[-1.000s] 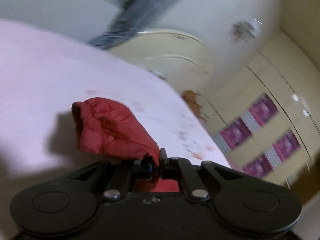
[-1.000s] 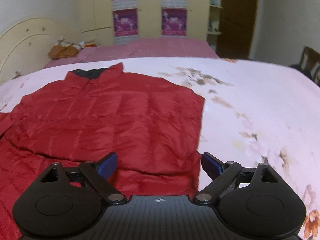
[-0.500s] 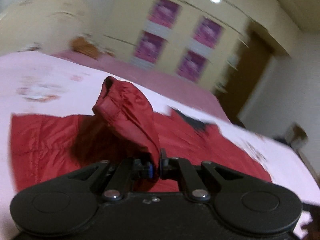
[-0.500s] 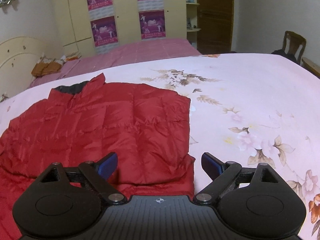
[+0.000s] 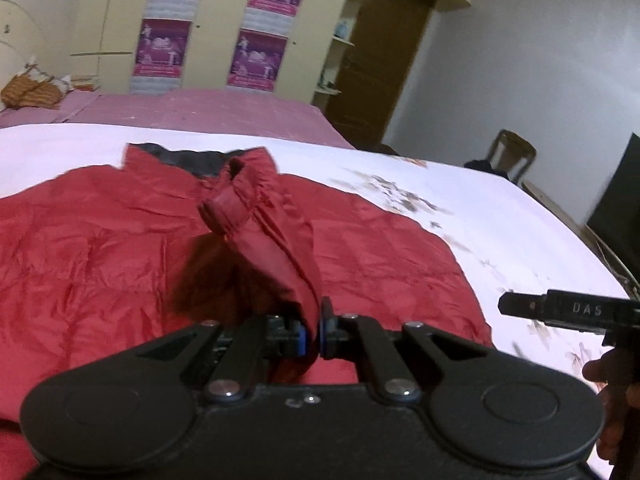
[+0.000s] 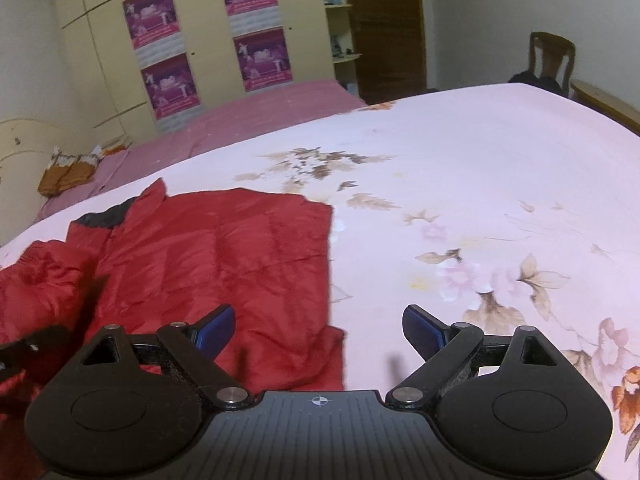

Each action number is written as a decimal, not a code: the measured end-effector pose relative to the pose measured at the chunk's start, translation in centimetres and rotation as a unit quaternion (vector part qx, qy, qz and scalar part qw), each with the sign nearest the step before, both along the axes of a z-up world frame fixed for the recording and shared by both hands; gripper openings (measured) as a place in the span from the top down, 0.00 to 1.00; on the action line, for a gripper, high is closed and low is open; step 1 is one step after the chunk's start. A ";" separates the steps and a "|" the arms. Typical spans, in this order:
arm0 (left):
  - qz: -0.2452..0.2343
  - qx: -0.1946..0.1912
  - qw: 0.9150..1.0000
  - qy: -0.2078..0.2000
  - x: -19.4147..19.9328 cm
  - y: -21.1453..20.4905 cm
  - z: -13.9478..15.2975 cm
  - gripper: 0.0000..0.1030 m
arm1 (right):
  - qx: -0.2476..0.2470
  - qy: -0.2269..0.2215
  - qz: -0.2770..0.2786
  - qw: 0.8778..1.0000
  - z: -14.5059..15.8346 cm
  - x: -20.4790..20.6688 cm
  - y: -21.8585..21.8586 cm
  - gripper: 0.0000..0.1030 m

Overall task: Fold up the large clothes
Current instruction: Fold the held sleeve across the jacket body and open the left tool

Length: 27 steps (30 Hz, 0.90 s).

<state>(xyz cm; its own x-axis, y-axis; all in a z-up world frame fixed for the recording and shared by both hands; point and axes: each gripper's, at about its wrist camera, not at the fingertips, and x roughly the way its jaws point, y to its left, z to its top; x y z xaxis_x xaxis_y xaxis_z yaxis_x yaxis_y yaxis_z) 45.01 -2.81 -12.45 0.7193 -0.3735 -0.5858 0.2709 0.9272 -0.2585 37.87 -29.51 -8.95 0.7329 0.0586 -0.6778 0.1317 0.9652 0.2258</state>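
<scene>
Red padded jacket (image 6: 216,256): laid flat on the floral bed sheet (image 6: 480,184), collar toward the wardrobe. Right side seen folded in; left sleeve (image 5: 272,240) held lifted over the jacket body, judged mid-fold. Left gripper (image 5: 313,334): jaws clamped on the sleeve. Right gripper (image 6: 318,326): jaws wide apart, nothing held, above the jacket's hem. Containers: none seen.

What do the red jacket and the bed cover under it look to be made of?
Red jacket: thin, slightly glossy synthetic shell, probably nylon, likely padded; stitched quilt lines, fine crinkles and sheen show. Bed cover: matte woven fabric, perhaps cotton, with a printed floral pattern.
</scene>
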 end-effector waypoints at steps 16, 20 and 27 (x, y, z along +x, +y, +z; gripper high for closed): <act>-0.028 -0.057 0.998 0.003 -2.9 2.5 1.9 0.43 | 0.070 -0.028 0.017 0.997 1.4 -0.1 -2.0 0.13; 0.096 -0.013 0.995 -0.030 -4.9 11.0 2.1 0.49 | 0.100 -0.040 0.077 0.991 1.5 0.6 0.7 0.13; 0.151 0.045 0.987 0.005 -3.5 18.3 -0.9 0.57 | 0.110 0.019 0.111 0.988 -0.8 3.0 5.2 0.50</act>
